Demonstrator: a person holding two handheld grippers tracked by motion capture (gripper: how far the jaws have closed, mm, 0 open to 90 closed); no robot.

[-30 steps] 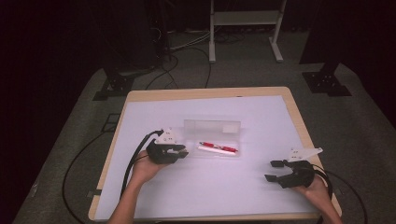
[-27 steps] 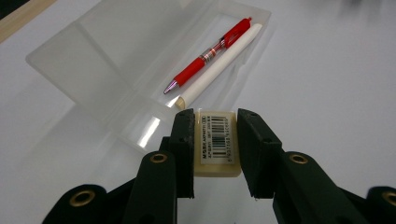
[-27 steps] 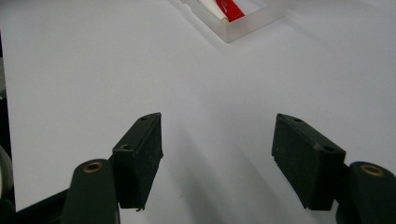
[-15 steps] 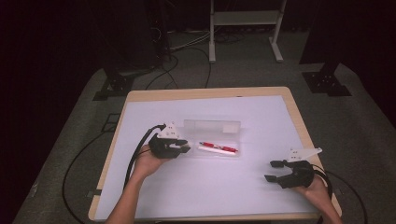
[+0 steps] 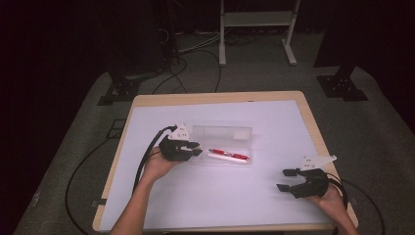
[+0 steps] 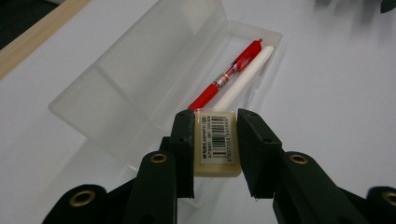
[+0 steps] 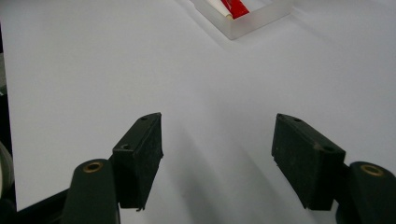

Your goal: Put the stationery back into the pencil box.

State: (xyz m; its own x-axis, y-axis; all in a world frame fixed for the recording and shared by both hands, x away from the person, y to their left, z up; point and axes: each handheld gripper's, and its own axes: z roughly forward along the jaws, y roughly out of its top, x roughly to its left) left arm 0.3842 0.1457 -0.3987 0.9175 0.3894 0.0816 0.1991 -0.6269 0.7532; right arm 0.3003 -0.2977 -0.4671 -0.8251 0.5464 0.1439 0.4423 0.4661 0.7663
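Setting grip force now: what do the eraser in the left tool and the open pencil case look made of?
Eraser: probably soft rubber or vinyl, matte cream, with a printed barcode label on top. Pencil case: thin rigid plastic, frosted translucent; the table surface shows dimly through its lid.

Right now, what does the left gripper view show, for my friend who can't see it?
Two black tongs pinch a cream eraser with a barcode label, above the near end of an open clear plastic pencil case. Inside lie a red pen and a white stick, on a white table.

Wood-edged table, white sheet over it; clear case on sheet.
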